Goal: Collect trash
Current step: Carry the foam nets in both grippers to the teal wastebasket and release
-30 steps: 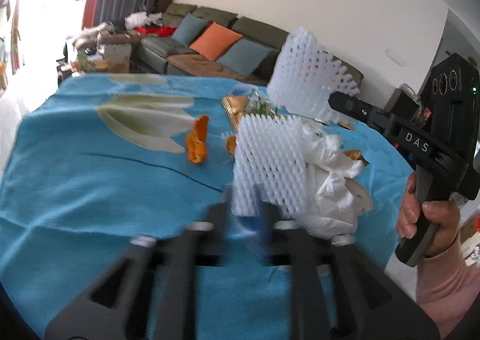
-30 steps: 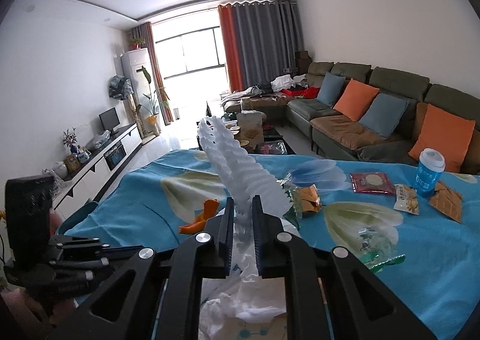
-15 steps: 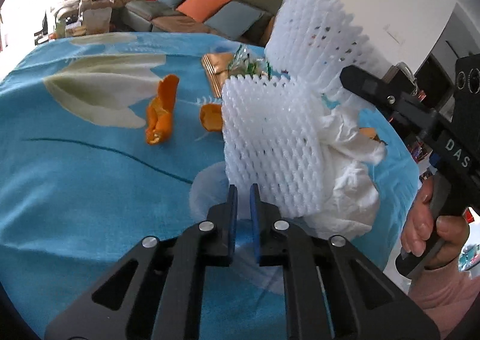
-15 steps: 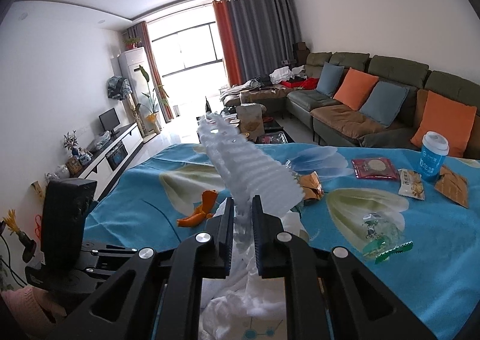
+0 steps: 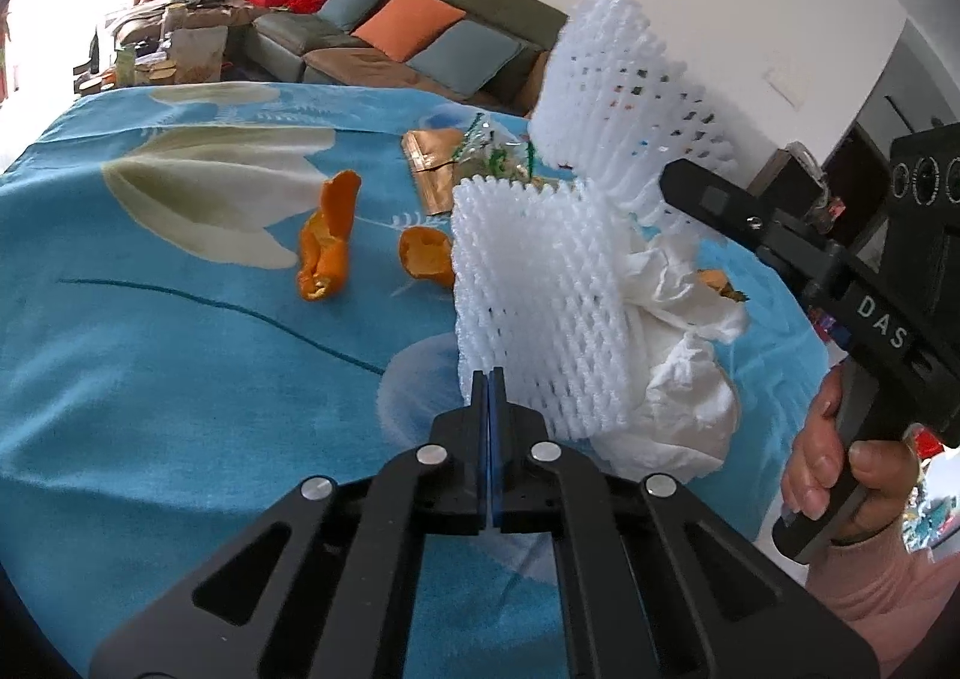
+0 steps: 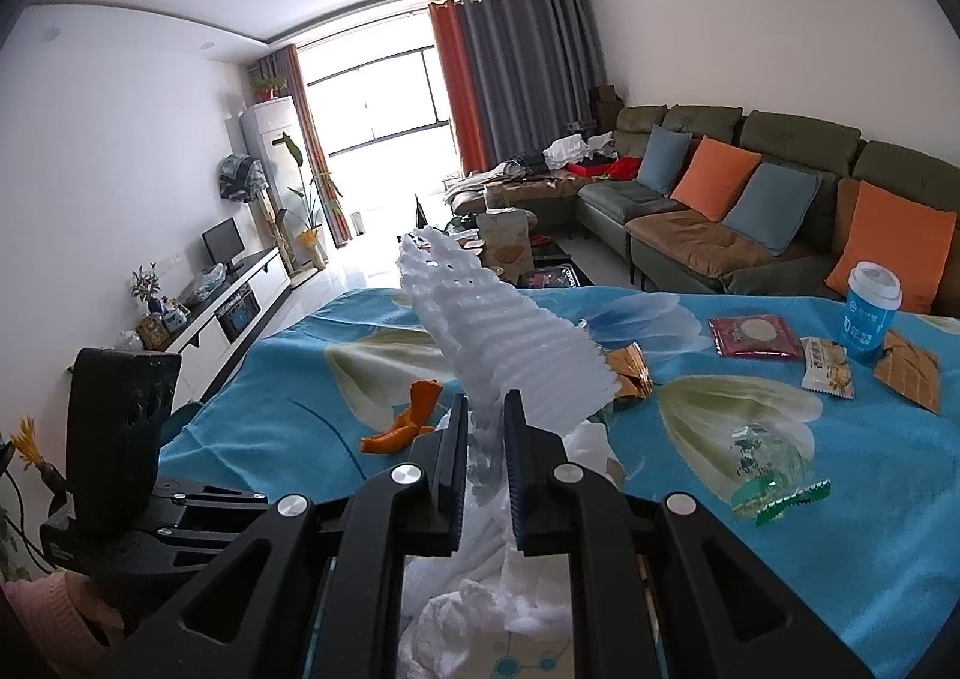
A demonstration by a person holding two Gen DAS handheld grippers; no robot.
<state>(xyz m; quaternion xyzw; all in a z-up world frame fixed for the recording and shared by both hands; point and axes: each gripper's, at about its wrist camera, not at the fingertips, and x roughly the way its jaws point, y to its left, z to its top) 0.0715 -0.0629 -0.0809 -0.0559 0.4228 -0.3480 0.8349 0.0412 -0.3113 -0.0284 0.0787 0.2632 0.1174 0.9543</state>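
I saw my left gripper [image 5: 489, 379] closed on the lower corner of the nearer white foam fruit net [image 5: 540, 301], which rose upright ahead, while my right gripper [image 6: 486, 421] clamped the other white foam net [image 6: 504, 343] slanting up-left.

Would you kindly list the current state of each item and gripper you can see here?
left gripper: jaws shut, at the lower edge of the foam net on the table.
right gripper: jaws shut on a raised foam net.
second foam net: standing against the crumpled tissue.
orange peels: lying loose on the tablecloth.
paper cup: upright, lidded.
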